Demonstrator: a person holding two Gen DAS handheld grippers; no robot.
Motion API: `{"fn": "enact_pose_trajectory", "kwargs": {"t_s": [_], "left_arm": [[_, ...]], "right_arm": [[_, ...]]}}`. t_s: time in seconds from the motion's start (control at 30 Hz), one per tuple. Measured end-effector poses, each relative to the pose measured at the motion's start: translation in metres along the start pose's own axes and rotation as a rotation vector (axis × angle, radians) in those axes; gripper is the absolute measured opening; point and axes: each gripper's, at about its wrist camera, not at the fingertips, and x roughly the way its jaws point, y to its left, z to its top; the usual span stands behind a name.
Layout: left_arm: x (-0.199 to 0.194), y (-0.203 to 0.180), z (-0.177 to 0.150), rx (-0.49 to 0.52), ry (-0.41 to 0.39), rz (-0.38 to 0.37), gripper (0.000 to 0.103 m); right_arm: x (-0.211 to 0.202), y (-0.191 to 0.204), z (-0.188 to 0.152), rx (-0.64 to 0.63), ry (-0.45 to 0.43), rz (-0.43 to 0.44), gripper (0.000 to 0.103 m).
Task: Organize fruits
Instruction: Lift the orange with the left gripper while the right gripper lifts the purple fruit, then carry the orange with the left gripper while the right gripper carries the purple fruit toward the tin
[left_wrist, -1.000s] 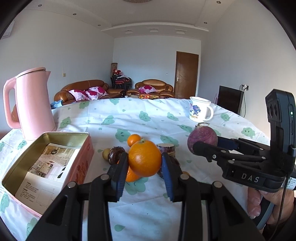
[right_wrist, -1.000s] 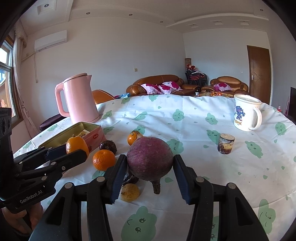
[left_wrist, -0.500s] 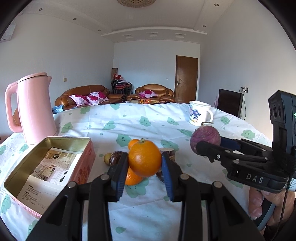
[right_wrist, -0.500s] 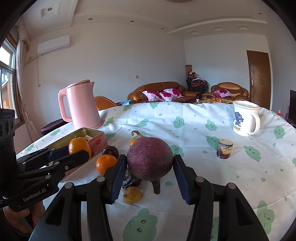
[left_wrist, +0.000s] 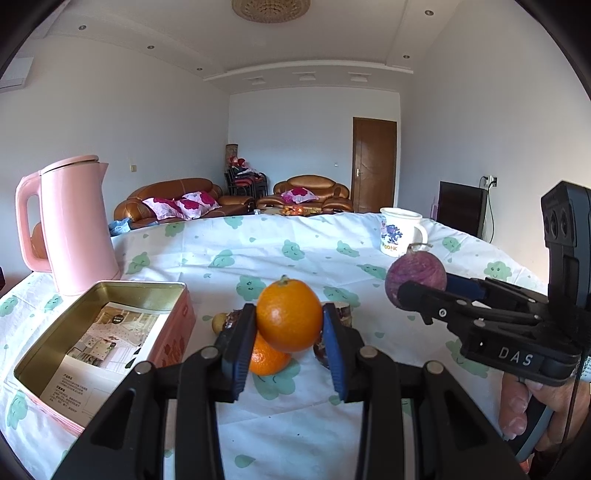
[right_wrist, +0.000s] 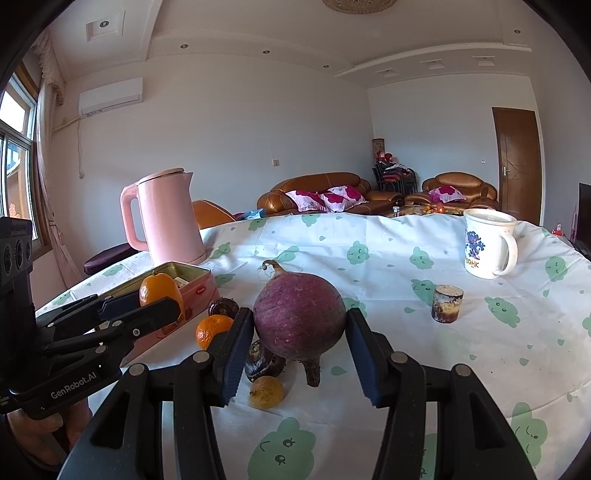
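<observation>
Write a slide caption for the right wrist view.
Right gripper holds a purple root vegetable above the table; left gripper holds an orange by the pink tin.

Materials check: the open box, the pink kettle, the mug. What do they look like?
Open box: looks like thin metal, with a shiny gold inside, a rolled rim and pink printed outer walls.
Pink kettle: smooth matte pink shell, probably plastic, though coated metal is possible.
Mug: glossy white with a blue print, likely ceramic or enamel.

Kettle (left_wrist: 75, 229) crowds tin (left_wrist: 99, 332) behind; bare cloth (right_wrist: 517, 350) right, past small cup (right_wrist: 447, 303).
</observation>
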Motion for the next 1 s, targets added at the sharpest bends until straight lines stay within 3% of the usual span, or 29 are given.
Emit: {"fn": "enact_pose_trajectory", "kwargs": {"t_s": [1.0], "left_arm": [[-0.025, -0.005, 0.011, 0.064, -0.126, 0.117, 0.037]], "right_arm": [[-0.017, 0.009, 0.005, -0.045, -0.081, -0.006, 0.053]]}}
